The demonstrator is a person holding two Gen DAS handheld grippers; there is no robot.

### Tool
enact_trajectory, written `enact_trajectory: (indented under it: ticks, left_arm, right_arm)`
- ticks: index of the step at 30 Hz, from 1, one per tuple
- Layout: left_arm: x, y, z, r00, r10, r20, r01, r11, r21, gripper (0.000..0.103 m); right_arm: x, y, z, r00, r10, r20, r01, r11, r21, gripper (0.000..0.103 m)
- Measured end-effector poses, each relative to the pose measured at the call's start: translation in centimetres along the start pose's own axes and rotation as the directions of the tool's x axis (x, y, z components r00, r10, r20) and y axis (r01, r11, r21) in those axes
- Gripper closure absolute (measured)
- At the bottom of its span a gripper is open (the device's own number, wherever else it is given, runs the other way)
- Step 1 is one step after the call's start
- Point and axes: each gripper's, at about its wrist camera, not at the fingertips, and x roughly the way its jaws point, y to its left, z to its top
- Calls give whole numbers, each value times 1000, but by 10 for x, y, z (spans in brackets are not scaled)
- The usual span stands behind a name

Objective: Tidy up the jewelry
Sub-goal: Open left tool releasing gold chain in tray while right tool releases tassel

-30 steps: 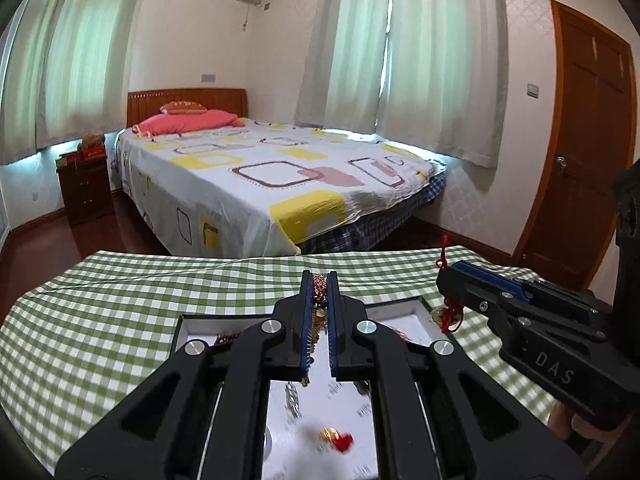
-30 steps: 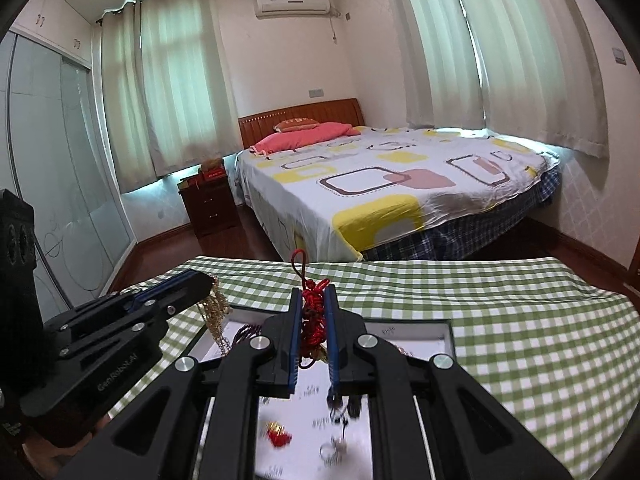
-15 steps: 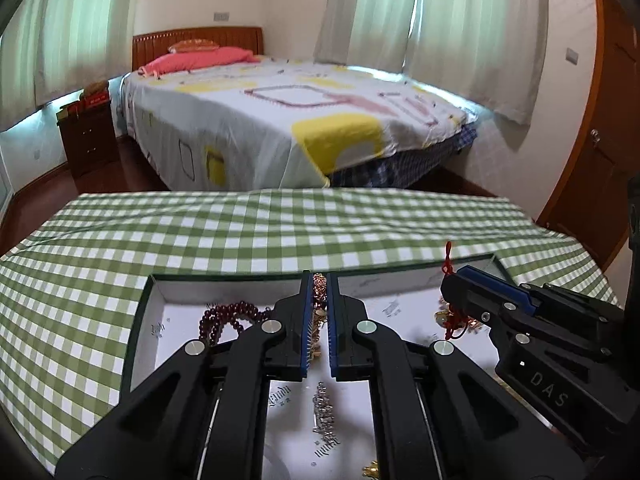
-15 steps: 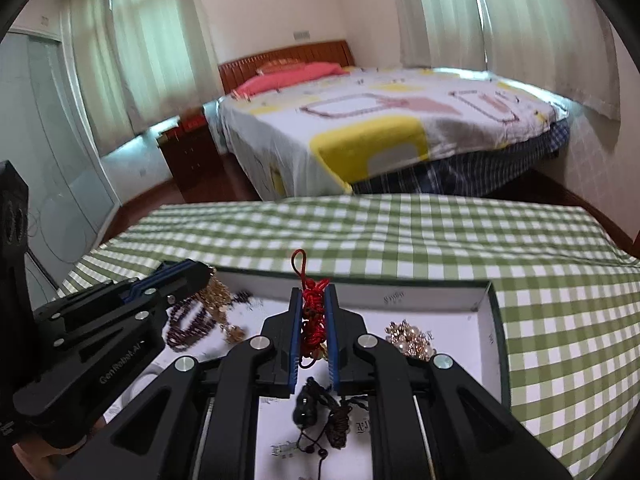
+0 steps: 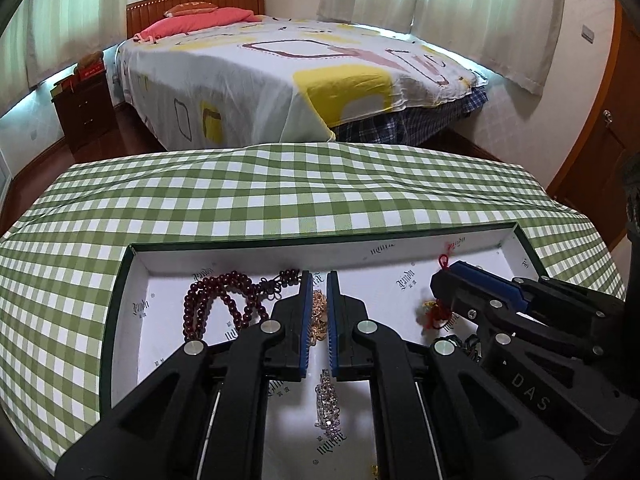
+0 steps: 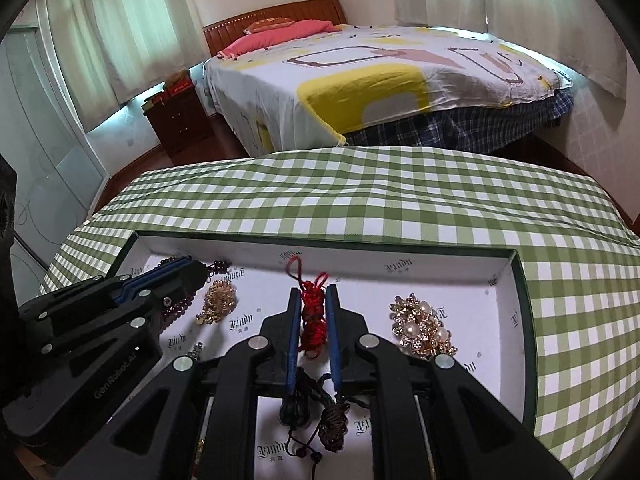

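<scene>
Both tools reach into a shallow white-lined box point(image 6: 516, 300) that sits on the green-checked desk point(image 6: 400, 200), so each piece ends up laid out apart from the others on the box floor.

The left hand-held gripper point(image 5: 319, 280) has its jaws slightly parted around a gold chain piece point(image 5: 319, 312). In the right wrist view the same piece point(image 6: 219, 298) looks to be resting on the floor of the box, left of centre, so the narrow gap probably means it is being let go rather than pinched; whether the pads touch it I cannot tell. A dark red bead bracelet point(image 5: 224, 300) lies just to its left, and a silver crystal chain point(image 5: 328, 400) sits nearer.

The right hand-held gripper point(image 6: 314, 296) is clamped on a red knotted cord charm point(image 6: 313, 316), its loop pointing to the far wall, low over the middle of the box. That spot keeps it clear of the pearl-and-gold brooch point(image 6: 422, 328) on the right. A dark corded pendant point(image 6: 316, 412) lies near, under the tool.
</scene>
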Motion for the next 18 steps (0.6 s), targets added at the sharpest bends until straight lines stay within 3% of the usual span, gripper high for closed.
enact_trajectory:
  ticks: [1,3,7,18]
  left_arm:
    - [1,0,0,1000,1,-5,-1,1000,2,89]
    - [2,-1,0,1000,1,-13,-1,1000,5,72]
    - [2,-3,0,1000,12,-8,-12,1000,5,68]
    - [-17,4,-8,998,62,23,-62,998,-1,45]
  right_arm:
    - [0,0,0,1000,-2,0,2,1000,1,83]
    - [-1,0,0,1000,-7,5,7,1000,3,75]
    - [-3,-3,0,1000,-21,15,20,1000,9,68]
    - [-18,-7,-7,996,-70,47,69,997,19,52]
